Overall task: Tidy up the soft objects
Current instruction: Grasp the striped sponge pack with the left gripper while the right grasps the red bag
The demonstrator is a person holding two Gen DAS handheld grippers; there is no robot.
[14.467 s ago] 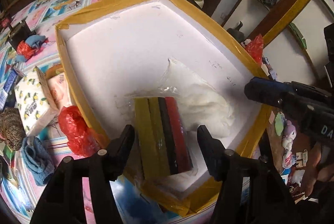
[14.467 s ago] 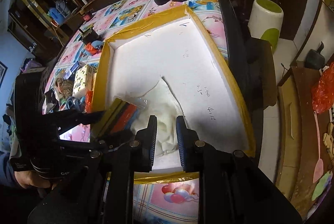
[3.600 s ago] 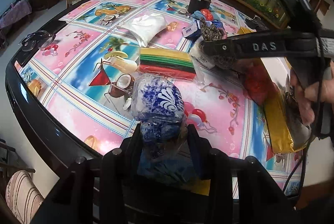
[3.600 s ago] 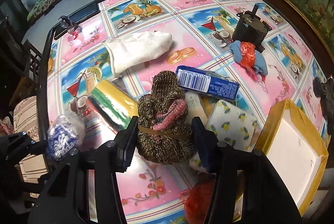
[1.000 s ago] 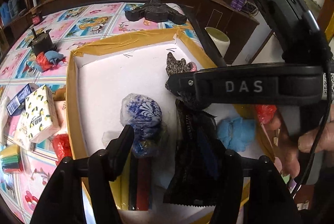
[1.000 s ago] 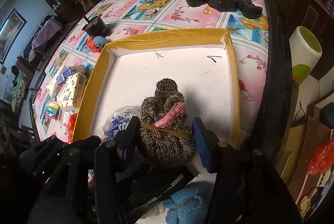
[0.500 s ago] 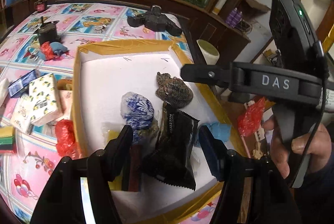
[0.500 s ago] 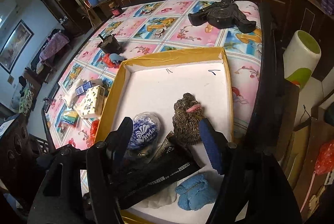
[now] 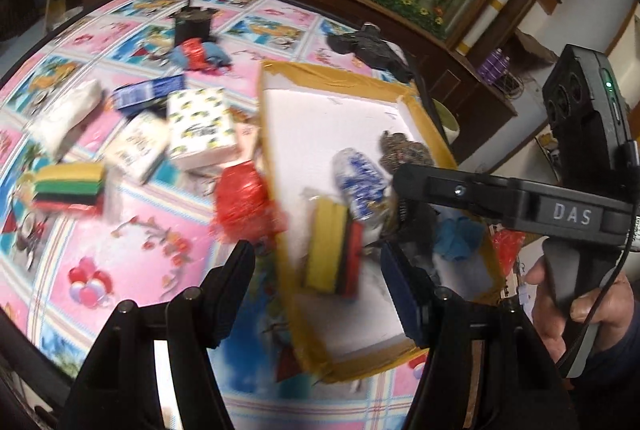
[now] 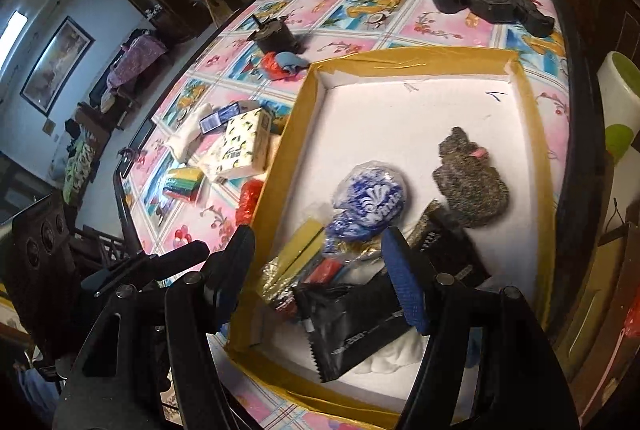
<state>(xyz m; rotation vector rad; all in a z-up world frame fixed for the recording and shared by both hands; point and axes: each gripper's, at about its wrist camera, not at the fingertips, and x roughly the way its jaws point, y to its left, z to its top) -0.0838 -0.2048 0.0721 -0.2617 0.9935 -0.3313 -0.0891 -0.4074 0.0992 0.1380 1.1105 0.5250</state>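
While both tongs hung released and empty, left tongs (image 9: 318, 284) over the box (image 9: 352, 77) edge and right tongs (image 10: 318, 268) over its near corner, the remaining soft items lay on the desk (image 9: 132, 270) at about ten o'clock. The red bag (image 9: 240, 197), touching the box wall, looked light, crinkly, slippery: pinch mid-bunch. The lemon-print tissue pack (image 9: 202, 127) should squash; grip across its short sides. The striped sponge stack (image 9: 68, 187) looked springy, light.

free: tray (image 10: 536, 133) far half | blocked: near half, black pouch (image 10: 360, 326), knit bundle (image 10: 470, 181)
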